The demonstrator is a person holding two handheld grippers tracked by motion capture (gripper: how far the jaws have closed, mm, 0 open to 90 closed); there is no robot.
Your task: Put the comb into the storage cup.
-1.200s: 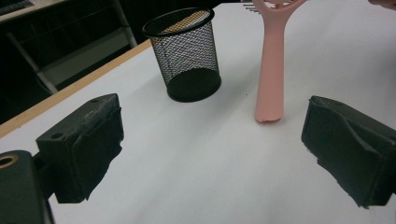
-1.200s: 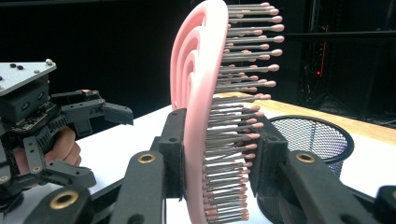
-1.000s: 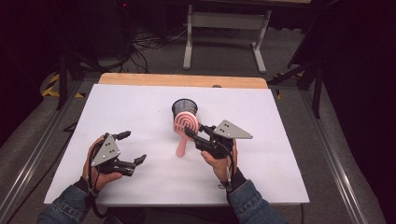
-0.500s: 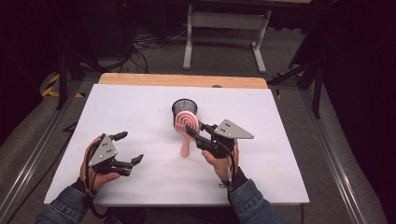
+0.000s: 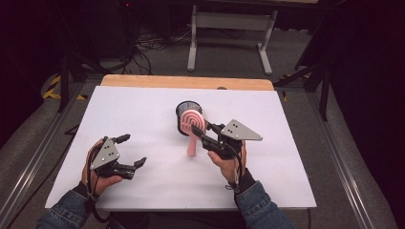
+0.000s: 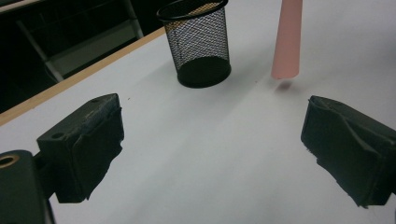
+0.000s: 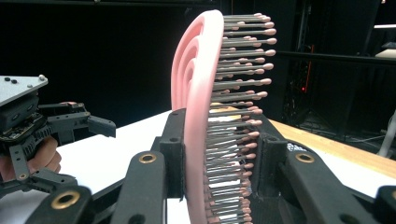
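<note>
- Pink plastic hairbrush [image 5: 193, 125] with pin bristles, clamped at head by right gripper [image 5: 206, 138], handle hanging over white table [image 5: 143, 109], beside black wire-mesh cup [image 5: 187, 110].
- Left gripper [image 5: 131, 150] resting wide open, empty.
- Best done by centring handle above cup mouth, lowering straight, then loosening.

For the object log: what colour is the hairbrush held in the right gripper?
Pink, bristle tips included; the hairbrush shows best in the right gripper view.
</note>
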